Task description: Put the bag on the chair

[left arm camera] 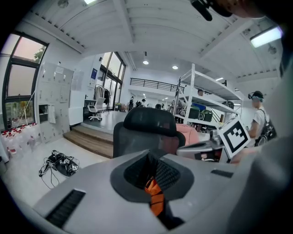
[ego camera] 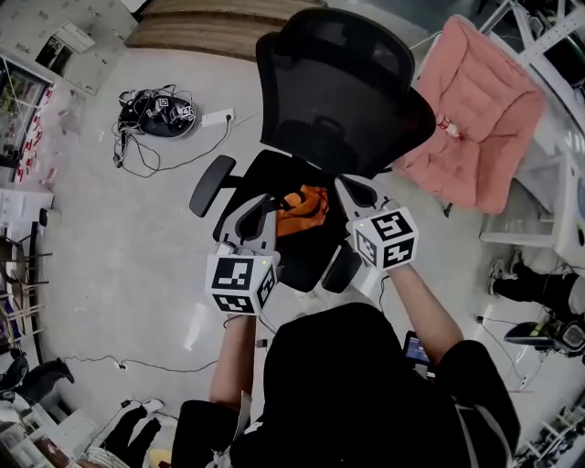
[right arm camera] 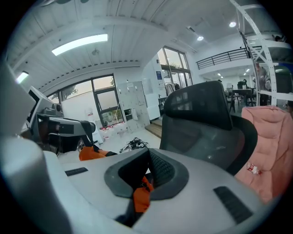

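Note:
An orange bag (ego camera: 303, 208) hangs between my two grippers, just above the seat (ego camera: 297, 260) of a black mesh office chair (ego camera: 338, 91). My left gripper (ego camera: 263, 208) is shut on the bag's left side; orange fabric (left arm camera: 155, 195) shows pinched between its jaws. My right gripper (ego camera: 351, 194) is shut on the bag's right side, with orange fabric (right arm camera: 141, 196) between its jaws too. In the left gripper view the chair's backrest (left arm camera: 145, 130) stands straight ahead, and so it does in the right gripper view (right arm camera: 206, 121). Most of the bag is hidden by the gripper bodies.
A pink padded chair (ego camera: 477, 110) stands right of the office chair. A tangle of cables and devices (ego camera: 160, 114) lies on the floor at the left. A wooden step (ego camera: 210, 27) runs behind. White shelving (left arm camera: 201, 107) and a standing person (left arm camera: 258, 121) are at the right.

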Demonstrator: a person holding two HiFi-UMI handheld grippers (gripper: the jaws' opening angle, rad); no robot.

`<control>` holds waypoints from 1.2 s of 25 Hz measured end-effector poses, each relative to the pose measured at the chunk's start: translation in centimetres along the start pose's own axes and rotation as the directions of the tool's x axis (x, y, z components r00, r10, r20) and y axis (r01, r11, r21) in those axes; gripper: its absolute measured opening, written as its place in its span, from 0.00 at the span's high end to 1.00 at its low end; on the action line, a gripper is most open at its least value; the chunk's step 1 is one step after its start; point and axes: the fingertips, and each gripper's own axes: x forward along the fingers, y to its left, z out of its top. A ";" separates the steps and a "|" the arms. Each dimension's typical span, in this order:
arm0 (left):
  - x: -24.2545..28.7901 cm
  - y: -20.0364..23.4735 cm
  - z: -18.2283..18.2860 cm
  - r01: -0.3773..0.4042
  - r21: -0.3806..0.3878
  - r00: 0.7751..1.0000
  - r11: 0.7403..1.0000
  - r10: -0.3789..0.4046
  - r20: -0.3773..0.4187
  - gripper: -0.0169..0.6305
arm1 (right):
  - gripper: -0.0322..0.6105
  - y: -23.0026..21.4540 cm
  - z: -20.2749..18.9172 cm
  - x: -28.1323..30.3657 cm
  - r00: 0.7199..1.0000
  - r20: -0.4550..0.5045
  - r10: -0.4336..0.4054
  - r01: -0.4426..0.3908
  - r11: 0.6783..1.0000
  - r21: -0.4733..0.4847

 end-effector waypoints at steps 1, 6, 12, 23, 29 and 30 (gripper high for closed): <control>0.5 0.0 -0.1 0.007 0.001 1.000 1.000 -0.007 -0.007 0.96 | 0.95 -0.2 -0.4 0.2 1.000 -0.009 -0.001 0.001 1.000 0.005; 3.2 0.0 -0.5 0.035 0.009 0.999 0.999 -0.035 -0.037 0.96 | 0.95 -2.1 -1.6 1.3 0.999 -0.040 -0.015 0.016 0.999 0.033; 6.1 0.5 -1.4 0.056 0.010 0.996 0.998 -0.055 -0.075 0.96 | 0.95 -3.9 -3.3 2.2 0.996 -0.082 -0.028 0.031 0.999 0.042; 11.1 1.4 -2.1 0.073 -0.007 0.990 0.997 -0.073 -0.118 0.96 | 0.95 -8.2 -4.1 4.7 0.991 -0.118 -0.060 0.071 0.993 0.093; 13.4 1.6 -2.7 0.071 -0.019 0.987 0.997 -0.073 -0.146 0.96 | 0.95 -9.9 -5.2 5.7 0.988 -0.140 -0.070 0.088 0.988 0.127; 13.7 1.6 -2.9 0.072 -0.019 0.986 0.997 -0.075 -0.151 0.96 | 0.95 -10.1 -5.5 5.8 0.987 -0.145 -0.069 0.088 0.988 0.130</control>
